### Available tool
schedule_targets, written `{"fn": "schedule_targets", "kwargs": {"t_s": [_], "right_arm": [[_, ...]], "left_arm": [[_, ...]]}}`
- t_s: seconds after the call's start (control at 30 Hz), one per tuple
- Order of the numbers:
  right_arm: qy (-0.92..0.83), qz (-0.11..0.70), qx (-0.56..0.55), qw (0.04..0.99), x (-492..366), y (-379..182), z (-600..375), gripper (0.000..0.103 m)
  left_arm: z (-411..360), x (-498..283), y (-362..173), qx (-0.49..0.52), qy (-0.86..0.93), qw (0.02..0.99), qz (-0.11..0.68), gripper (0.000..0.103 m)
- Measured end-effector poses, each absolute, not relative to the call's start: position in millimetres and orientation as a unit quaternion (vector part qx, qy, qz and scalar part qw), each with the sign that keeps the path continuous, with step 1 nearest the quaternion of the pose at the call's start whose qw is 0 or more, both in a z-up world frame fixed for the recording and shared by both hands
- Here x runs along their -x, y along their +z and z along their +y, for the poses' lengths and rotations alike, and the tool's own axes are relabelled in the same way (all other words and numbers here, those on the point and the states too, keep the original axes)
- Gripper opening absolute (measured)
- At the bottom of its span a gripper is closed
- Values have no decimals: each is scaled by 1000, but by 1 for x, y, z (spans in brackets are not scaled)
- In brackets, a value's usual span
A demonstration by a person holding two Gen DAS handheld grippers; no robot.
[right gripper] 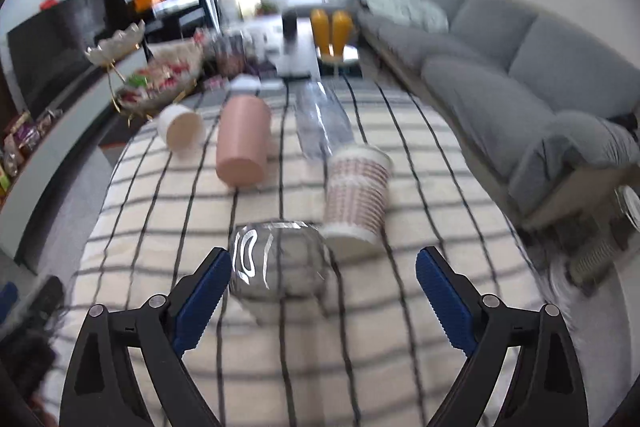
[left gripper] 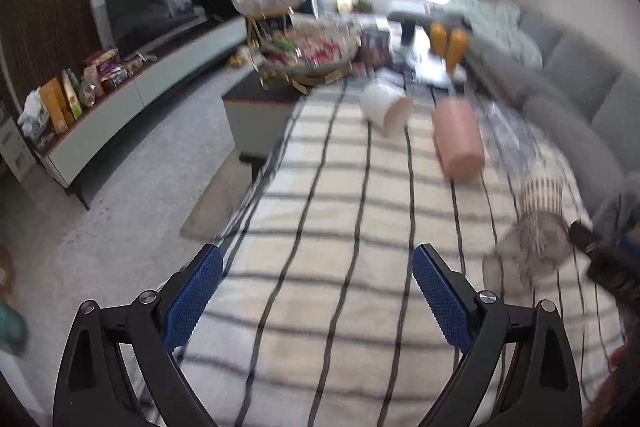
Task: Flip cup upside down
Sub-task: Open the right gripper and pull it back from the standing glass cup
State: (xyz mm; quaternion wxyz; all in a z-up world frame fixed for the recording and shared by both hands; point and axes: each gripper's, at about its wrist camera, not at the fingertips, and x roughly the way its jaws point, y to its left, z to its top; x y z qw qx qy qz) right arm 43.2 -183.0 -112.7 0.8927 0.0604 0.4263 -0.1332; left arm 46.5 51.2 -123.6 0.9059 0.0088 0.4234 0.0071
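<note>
Several cups lie on their sides on a striped cloth (right gripper: 280,367). A clear glass cup (right gripper: 276,261) lies just ahead of my open right gripper (right gripper: 324,267), close to its left finger. A patterned paper cup (right gripper: 358,193) lies behind it. A pink cup (right gripper: 242,143), a white cup (right gripper: 180,127) and a clear plastic cup (right gripper: 324,127) lie farther back. My left gripper (left gripper: 318,267) is open and empty over the cloth (left gripper: 320,227). In the left wrist view the glass cup (left gripper: 532,243), paper cup (left gripper: 544,191), pink cup (left gripper: 458,139) and white cup (left gripper: 386,105) show to the right and ahead.
A snack basket stand (left gripper: 308,43) and two orange bottles (right gripper: 332,27) sit at the table's far end. A grey sofa (right gripper: 520,75) runs along the right. A TV cabinet (left gripper: 120,99) is at the left. The right gripper's body (left gripper: 608,259) shows at the left view's right edge.
</note>
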Motion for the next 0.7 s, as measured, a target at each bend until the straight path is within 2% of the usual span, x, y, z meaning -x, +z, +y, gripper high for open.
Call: {"fn": "schedule_targets", "kwargs": {"t_s": [0.13,0.23,0.7], "right_arm": [[-115,506,-60,853,-32,-94,-191,98],[-99,550,-64,826,-23,-94,-194,98],[-93,500,-83,857,12,-64,-210,98]], "left_arm": [[38,-43,-114,0,-35,868,495,97],[23,-38,-111,-4,-59,851,522,97],[3,-9,-75,-38,-46,863,502,97]]}}
